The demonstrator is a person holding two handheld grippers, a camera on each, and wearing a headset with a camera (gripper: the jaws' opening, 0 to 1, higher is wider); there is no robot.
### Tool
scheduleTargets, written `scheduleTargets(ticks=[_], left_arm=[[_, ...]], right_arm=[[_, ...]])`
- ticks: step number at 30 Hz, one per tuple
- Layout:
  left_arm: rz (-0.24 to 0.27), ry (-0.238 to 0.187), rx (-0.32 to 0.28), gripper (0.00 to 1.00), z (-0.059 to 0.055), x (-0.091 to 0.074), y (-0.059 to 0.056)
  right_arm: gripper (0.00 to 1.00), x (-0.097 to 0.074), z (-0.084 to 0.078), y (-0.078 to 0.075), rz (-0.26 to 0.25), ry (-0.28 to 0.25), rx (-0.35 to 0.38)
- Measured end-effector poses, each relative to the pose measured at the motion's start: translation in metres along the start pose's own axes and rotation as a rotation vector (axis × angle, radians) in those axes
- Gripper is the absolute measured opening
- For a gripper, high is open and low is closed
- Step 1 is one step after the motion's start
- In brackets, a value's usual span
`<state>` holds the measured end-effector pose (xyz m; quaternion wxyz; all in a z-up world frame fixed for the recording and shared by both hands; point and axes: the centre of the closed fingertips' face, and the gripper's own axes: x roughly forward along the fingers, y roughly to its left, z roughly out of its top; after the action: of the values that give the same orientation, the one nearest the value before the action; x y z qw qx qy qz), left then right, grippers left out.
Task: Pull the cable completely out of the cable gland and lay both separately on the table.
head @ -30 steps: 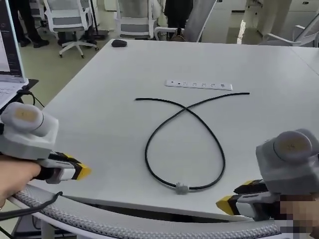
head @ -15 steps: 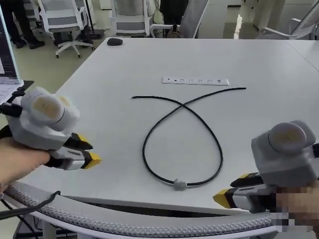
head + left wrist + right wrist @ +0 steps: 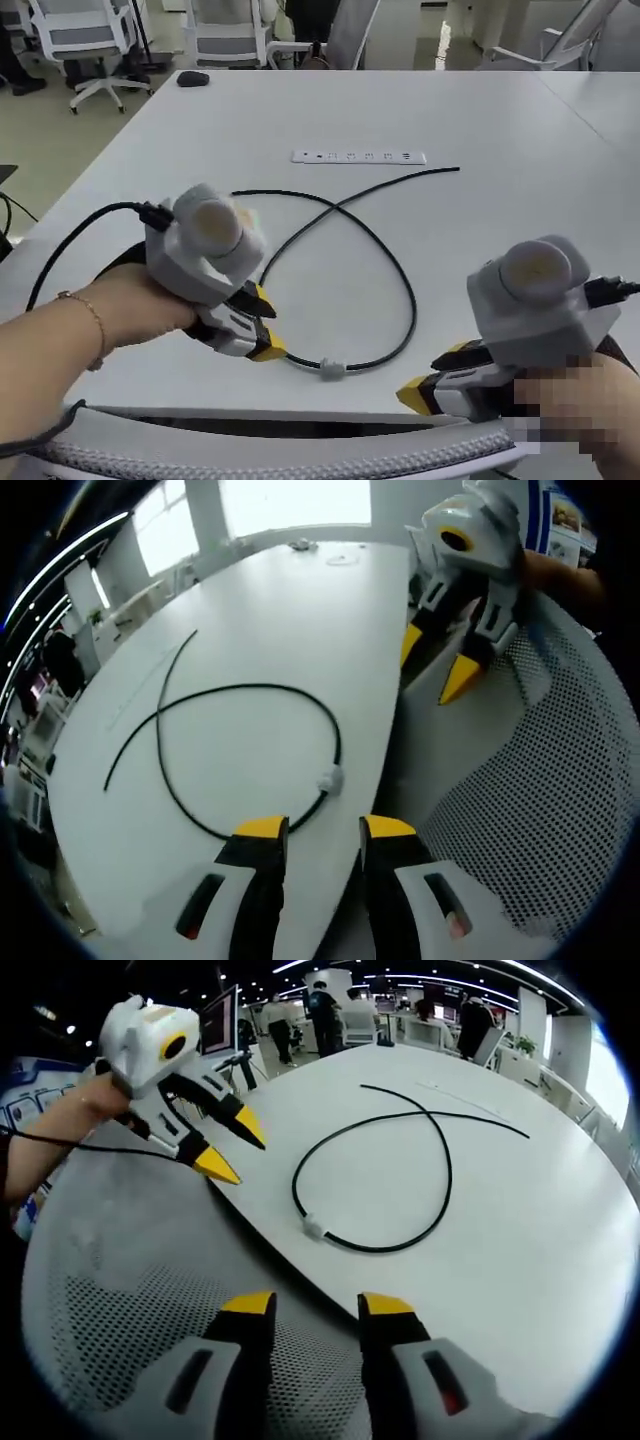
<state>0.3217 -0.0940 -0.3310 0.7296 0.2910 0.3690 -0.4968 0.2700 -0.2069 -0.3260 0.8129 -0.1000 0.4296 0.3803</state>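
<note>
Left gripper (image 3: 265,326) closer; power strip (image 3: 358,157) beyond

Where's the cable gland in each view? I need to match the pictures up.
Head view: cable gland low centre, at the loop's near end.
Left gripper view: cable gland centre, just above the jaws.
Right gripper view: cable gland centre, at the loop's lower left.
Shared landmark: the spot where the cable crosses itself.
</note>
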Motion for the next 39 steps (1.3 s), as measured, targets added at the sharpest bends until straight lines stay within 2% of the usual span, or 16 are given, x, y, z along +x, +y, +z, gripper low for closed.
scheduleTargets(ticks=[2,6,9,13,15,17,22,24,26,32,39], left_arm=[[-0.016,0.007,0.013,0.3,0.002,0.009,0.0],[-0.074,0.059,0.08,0.3,0.002,0.028,-0.002],[-0.107,0.076,0.11,0.3,0.003,0.042,-0.002],[-0.134,0.073,0.124,0.3,0.006,0.058,-0.003],[-0.142,0.076,0.135,0.3,0.007,0.063,-0.003],[-0.144,0.078,0.141,0.3,0.007,0.066,-0.003],[-0.149,0.054,0.141,0.3,0.009,0.067,0.001],[-0.153,0.049,0.14,0.3,0.009,0.069,0.002],[-0.162,0.049,0.138,0.3,0.008,0.069,0.001],[-0.177,0.021,0.151,0.29,0.006,0.074,0.0],[-0.223,0.016,0.123,0.28,0.001,0.086,-0.011]], right_arm=[[0.34,0.0,0.0,0.0,-0.001,-0.001,0.002],[0.34,0.0,-0.001,-0.001,-0.004,0.003,0.013],[0.34,0.0,-0.002,-0.002,-0.01,0.01,0.024],[0.36,0.0,-0.004,-0.007,-0.033,0.01,0.067],[0.36,-0.001,-0.004,-0.006,-0.029,0.008,0.072],[0.35,0.0,-0.005,-0.006,-0.026,0.017,0.071],[0.34,0.0,-0.007,-0.009,-0.039,0.029,0.108],[0.35,-0.001,-0.008,-0.012,-0.055,0.031,0.1],[0.36,-0.001,-0.006,-0.013,-0.063,0.028,0.063],[0.35,-0.001,-0.008,-0.016,-0.073,0.026,0.107],[0.35,-0.002,-0.01,-0.018,-0.084,0.037,0.122]])
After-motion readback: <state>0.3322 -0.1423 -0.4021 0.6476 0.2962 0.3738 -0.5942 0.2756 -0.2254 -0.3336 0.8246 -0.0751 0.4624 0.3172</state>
